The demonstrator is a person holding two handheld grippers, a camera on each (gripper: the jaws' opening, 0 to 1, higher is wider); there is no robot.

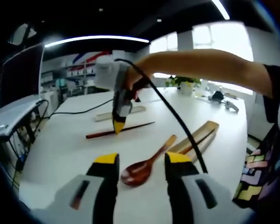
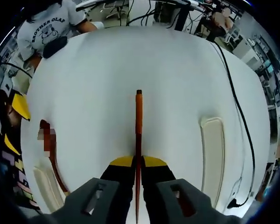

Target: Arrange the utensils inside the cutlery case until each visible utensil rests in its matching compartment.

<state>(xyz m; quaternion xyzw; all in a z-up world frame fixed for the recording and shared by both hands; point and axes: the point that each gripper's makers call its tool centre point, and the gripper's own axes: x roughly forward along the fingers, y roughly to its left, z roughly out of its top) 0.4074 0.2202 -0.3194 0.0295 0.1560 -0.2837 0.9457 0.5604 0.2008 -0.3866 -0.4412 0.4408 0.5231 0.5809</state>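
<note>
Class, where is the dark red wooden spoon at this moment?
In the left gripper view, the dark red wooden spoon lies on the white table, bowl between the left gripper jaws, handle pointing to the open beige cutlery case.

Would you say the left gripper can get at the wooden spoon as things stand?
Probably yes: the spoon lies on the table just ahead of the open left gripper, with nothing between them.

Left tool: grey body, black jaws, yellow tips. Right tool: same colours, black cable trailing. Wearer: black short sleeve, multicoloured print.
</note>
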